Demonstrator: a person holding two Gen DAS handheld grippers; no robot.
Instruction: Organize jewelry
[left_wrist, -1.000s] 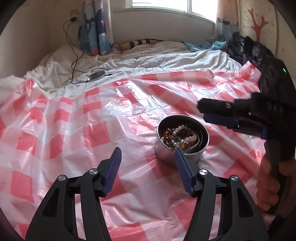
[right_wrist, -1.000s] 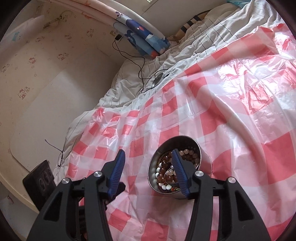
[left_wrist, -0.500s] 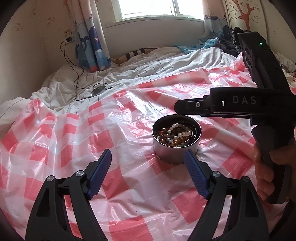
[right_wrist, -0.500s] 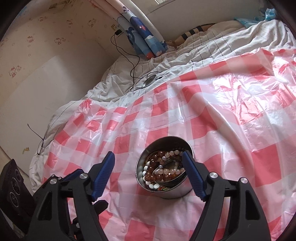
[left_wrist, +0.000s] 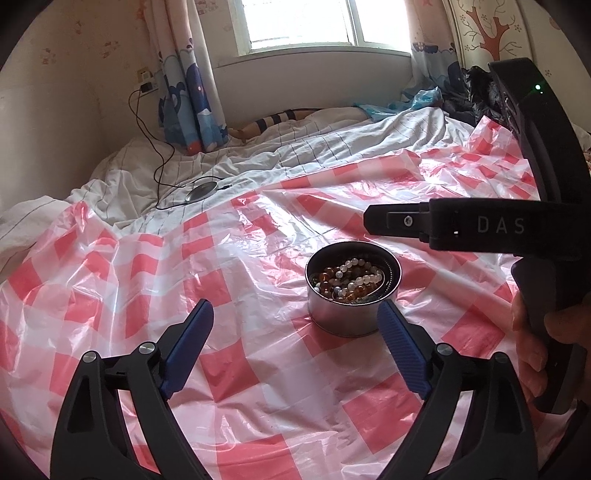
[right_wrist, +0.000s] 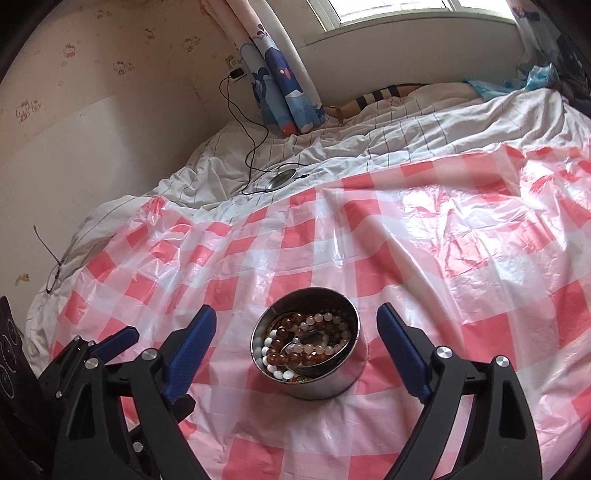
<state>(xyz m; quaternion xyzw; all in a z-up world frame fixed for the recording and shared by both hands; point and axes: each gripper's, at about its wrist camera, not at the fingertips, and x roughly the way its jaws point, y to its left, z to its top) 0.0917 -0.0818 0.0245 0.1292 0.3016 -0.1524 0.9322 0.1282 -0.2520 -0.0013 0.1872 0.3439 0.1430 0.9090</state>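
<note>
A round metal tin (left_wrist: 352, 317) (right_wrist: 334, 380) stands on the red-and-white checked plastic sheet (left_wrist: 240, 280) (right_wrist: 424, 266), filled with beaded bracelets (left_wrist: 351, 281) (right_wrist: 306, 345) in amber, brown and white. My left gripper (left_wrist: 295, 314) hovers just before the tin, jaws opening wide, nothing between them; its right finger tip lies near the tin's wall. My right gripper (right_wrist: 295, 319) is above and in front of the tin, jaws opening wide, the tin seen between the fingers but untouched. In the left wrist view the right gripper's black body (left_wrist: 461, 225) reaches in from the right, held by a hand (left_wrist: 535, 343).
The plastic sheet covers a bed with a white striped quilt (left_wrist: 295, 155). A round charger puck with a black cable (right_wrist: 282, 177) lies on the quilt. A window, a blue cartoon curtain (left_wrist: 192, 110) and dark clutter (left_wrist: 469, 92) sit at the back.
Both grippers' jaws have spread much wider. The right gripper has risen and rolled level, drawing its finger back off the tin. The left wrist view has tilted up slightly.
</note>
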